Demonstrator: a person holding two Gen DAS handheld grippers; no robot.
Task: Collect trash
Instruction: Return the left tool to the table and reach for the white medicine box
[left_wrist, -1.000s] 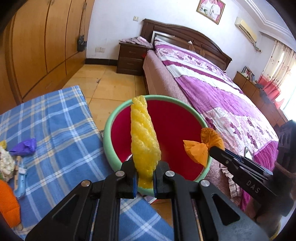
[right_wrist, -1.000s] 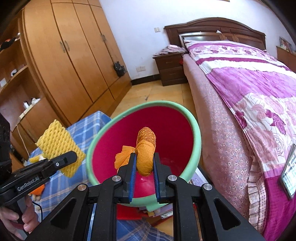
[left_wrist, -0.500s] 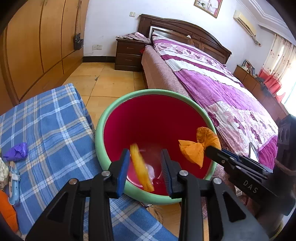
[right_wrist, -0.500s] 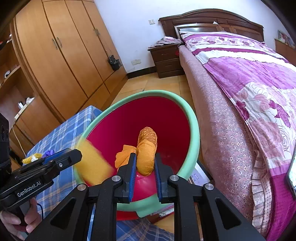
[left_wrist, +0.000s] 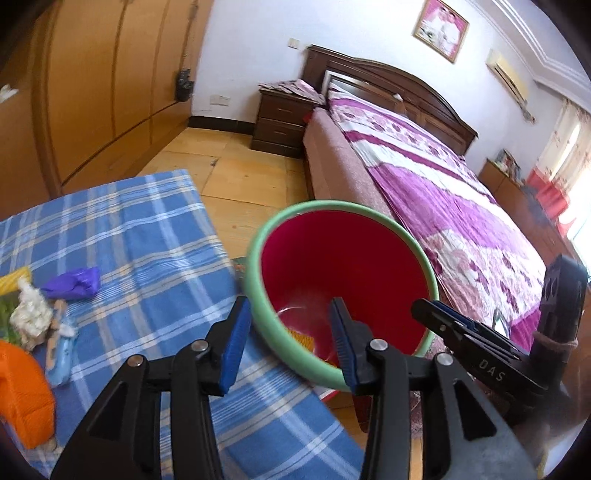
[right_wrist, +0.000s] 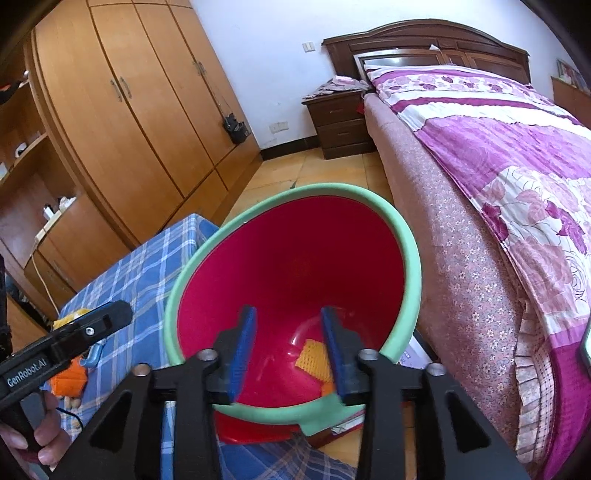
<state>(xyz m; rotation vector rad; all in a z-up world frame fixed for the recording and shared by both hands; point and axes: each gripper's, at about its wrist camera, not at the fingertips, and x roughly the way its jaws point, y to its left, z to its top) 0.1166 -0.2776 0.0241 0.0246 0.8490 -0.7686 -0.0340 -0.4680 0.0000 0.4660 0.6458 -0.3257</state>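
Bedroom: both grippers gape over bin rim.

White-walled bedroom: wooden wardrobe, dark bed with nightstand, tiled floor.

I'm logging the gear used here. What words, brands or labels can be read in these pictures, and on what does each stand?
"DAS": white letters on the side of the right gripper, seen in the left wrist view.
"GenRobot.AI": white letters on the side of the left gripper, seen in the right wrist view.
Framed picture on the wall: no readable text.
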